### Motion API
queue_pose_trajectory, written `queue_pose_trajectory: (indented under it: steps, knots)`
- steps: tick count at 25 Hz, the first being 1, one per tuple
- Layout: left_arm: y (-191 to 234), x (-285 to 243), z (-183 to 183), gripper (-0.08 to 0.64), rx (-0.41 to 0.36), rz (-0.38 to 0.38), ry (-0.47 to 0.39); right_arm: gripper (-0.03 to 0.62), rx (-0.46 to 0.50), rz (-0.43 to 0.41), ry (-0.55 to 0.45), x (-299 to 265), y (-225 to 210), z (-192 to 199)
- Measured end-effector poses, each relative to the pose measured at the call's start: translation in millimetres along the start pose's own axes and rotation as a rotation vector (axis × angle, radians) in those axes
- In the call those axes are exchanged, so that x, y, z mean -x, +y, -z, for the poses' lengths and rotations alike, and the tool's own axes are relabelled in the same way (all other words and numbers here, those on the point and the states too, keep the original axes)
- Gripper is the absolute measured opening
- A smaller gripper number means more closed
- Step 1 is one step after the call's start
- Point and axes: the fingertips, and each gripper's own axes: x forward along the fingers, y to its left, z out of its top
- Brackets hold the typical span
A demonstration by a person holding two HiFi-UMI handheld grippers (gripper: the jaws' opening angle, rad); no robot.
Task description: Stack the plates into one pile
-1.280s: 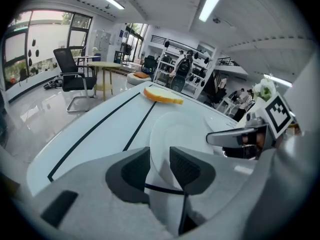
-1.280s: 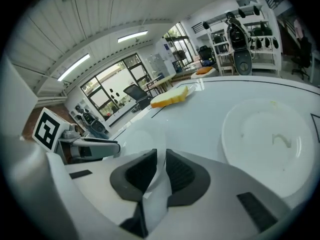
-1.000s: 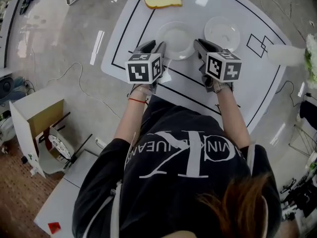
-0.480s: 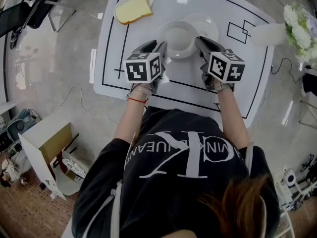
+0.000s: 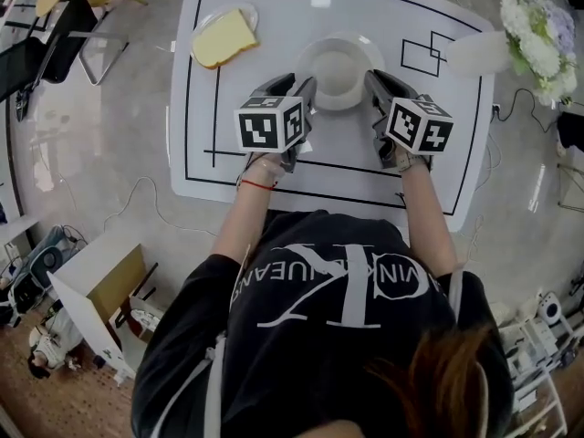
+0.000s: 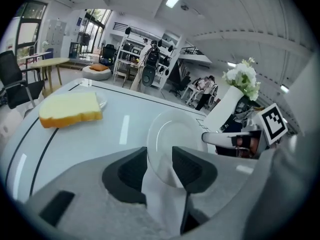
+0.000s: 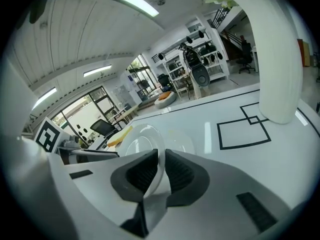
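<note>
A clear glass plate (image 5: 336,67) sits mid-table between my two grippers and lies over a second clear plate, whose rim (image 7: 183,140) shows just beyond it in the right gripper view. My left gripper (image 5: 307,84) is at the plate's left edge. Its jaws have just been opening, and the plate's rim (image 6: 172,141) stands loose in the wide gap between the pads of that gripper (image 6: 160,158). My right gripper (image 5: 373,80) is at the plate's right edge, and its pads (image 7: 176,171) are shut on the thin rim (image 7: 141,136).
A slice of yellow bread (image 5: 223,36) lies on a small plate at the table's far left. A white vase (image 5: 478,53) with flowers stands at the far right, beside a black outlined square (image 5: 422,55). The white table (image 5: 274,167) has a black border line.
Both grippers carried the clear plate to the right, over the second plate that stood apart a second ago. The two plates now overlap as one pile.
</note>
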Motion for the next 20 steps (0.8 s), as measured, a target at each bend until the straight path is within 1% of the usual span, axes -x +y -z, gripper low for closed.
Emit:
queue_pose_trajectory:
  steps: [3, 7, 10, 16, 20]
  knots:
    - [-3.5, -9.7, -2.4, 0.169, -0.018, 0.013, 0.018, 0.048, -0.015, 0.020, -0.001, -1.9, -9.1, -0.5]
    - [-7.6, -21.4, -4.9, 0.183, -0.068, 0.020, 0.044, 0.051, -0.030, 0.040, -0.001, -4.3, -19.1, -2.6]
    - [-10.6, -29.9, -4.8, 0.206, -0.102, 0.026, 0.062, 0.054, -0.034, 0.056, 0.001, -6.7, -25.6, -3.5]
    - [-14.9, -40.9, -3.0, 0.209, -0.114, 0.051, 0.079, 0.058, -0.020, 0.088, -0.016, -9.8, -36.3, -9.8]
    - [-13.8, -44.0, 0.3, 0.209, -0.147, 0.043, 0.092, 0.063, -0.003, 0.104, -0.021, -12.9, -38.1, -10.7]
